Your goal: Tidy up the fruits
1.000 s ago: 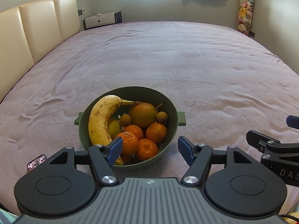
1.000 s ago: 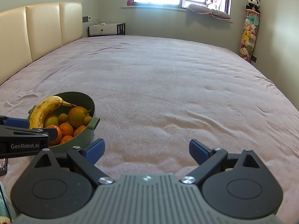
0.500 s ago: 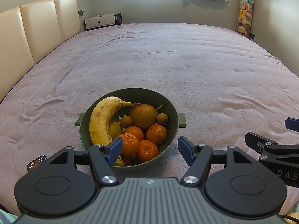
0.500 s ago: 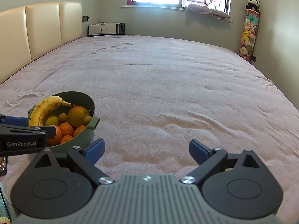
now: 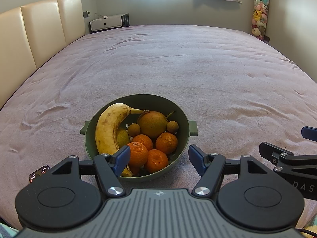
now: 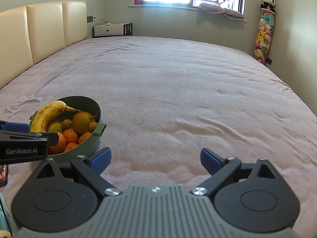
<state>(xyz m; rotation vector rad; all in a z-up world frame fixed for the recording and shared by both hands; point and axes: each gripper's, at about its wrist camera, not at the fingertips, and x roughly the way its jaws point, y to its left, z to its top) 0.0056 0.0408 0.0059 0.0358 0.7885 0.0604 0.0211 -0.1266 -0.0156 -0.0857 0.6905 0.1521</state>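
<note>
The green bowl (image 5: 186, 119) sits on the bed (image 5: 178, 63) in the lower middle of the left wrist view, and at lower left in the right wrist view. Inside it a spotted banana (image 5: 109, 127) curves along the left wall, a large brownish round fruit (image 5: 152, 121) lies at the back with two small round brown fruits beside it, and four tangerines (image 5: 166, 142) are heaped toward the near rim (a greenish fruit shows partly under the banana).

Compared with a second ago, the bowl appears slightly lower and farther right in the left wrist view, and more of the window shows at the top; the fruits lie in the same order, and both grippers hold the same spread.

The left gripper (image 5: 159, 158) hangs just short of the bowl's near rim, its jaws spread wide with nothing pinched. The right gripper (image 6: 155, 158) is likewise spread and empty, over bare bed cover to the right of the bowl.

A phone (image 5: 38, 173) lies on the bed at lower left, near the bowl. The cover runs open and wrinkled ahead and to the right. A cream headboard (image 5: 39, 29) bounds the left edge; a white side cabinet (image 5: 106, 22) stands at upper left, and a hanging rack of plush toys (image 5: 259, 17) at upper right.
</note>
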